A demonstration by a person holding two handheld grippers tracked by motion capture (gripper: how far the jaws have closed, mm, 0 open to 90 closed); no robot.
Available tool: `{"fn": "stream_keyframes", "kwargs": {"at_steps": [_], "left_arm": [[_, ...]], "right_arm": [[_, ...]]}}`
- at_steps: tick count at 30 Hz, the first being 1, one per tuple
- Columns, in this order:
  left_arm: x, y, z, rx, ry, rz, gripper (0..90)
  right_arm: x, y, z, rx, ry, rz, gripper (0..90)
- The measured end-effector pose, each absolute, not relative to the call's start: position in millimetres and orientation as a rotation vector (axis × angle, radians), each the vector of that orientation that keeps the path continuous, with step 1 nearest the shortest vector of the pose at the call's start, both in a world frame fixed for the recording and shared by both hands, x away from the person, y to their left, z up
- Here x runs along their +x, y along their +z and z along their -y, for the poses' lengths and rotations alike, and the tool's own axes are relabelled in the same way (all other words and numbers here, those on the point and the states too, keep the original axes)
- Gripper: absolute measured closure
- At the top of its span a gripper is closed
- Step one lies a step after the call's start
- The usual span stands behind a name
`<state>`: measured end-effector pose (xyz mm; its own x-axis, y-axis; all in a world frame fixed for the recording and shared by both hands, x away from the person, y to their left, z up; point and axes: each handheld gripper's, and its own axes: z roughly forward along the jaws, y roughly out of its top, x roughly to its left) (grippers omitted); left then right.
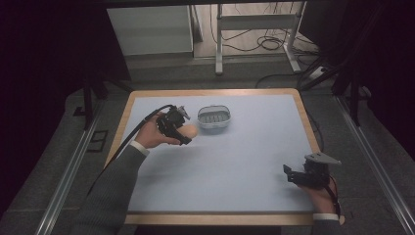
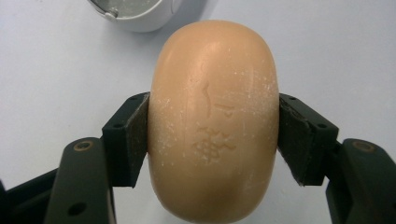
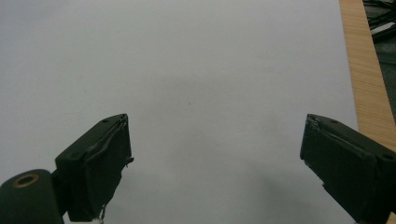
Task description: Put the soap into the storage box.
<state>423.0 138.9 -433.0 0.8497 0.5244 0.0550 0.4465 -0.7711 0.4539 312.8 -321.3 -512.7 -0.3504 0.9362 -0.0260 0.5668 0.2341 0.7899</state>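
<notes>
A tan oval bar of soap (image 2: 214, 116) with an embossed mark sits between the pads of my left gripper (image 2: 214, 140), which is shut on it. From above, the soap (image 1: 190, 130) sticks out of the left gripper (image 1: 183, 133) just left of a white soap dish (image 1: 214, 117) with a ribbed grey insert. The dish's rim (image 2: 135, 14) lies beyond the soap. My right gripper (image 1: 292, 175) rests near the table's front right corner, jaws wide apart with nothing between them (image 3: 215, 163).
A pale blue mat (image 1: 230, 161) covers the table inside a wooden border (image 1: 215, 219). That border (image 3: 366, 79) runs close along the right of the right gripper. Cables and a metal stand's legs lie on the floor beyond the far edge.
</notes>
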Motion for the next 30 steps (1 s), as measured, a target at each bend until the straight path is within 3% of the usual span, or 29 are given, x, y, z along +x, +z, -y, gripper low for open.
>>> {"fn": "stream_keyframes", "kwargs": {"at_steps": [30], "left_arm": [[458,-437,-126,2.583,0.217,-0.749,32.8]], "right_arm": [[315,-515,324,1.379,0.941,-2.002,8.6]]}}
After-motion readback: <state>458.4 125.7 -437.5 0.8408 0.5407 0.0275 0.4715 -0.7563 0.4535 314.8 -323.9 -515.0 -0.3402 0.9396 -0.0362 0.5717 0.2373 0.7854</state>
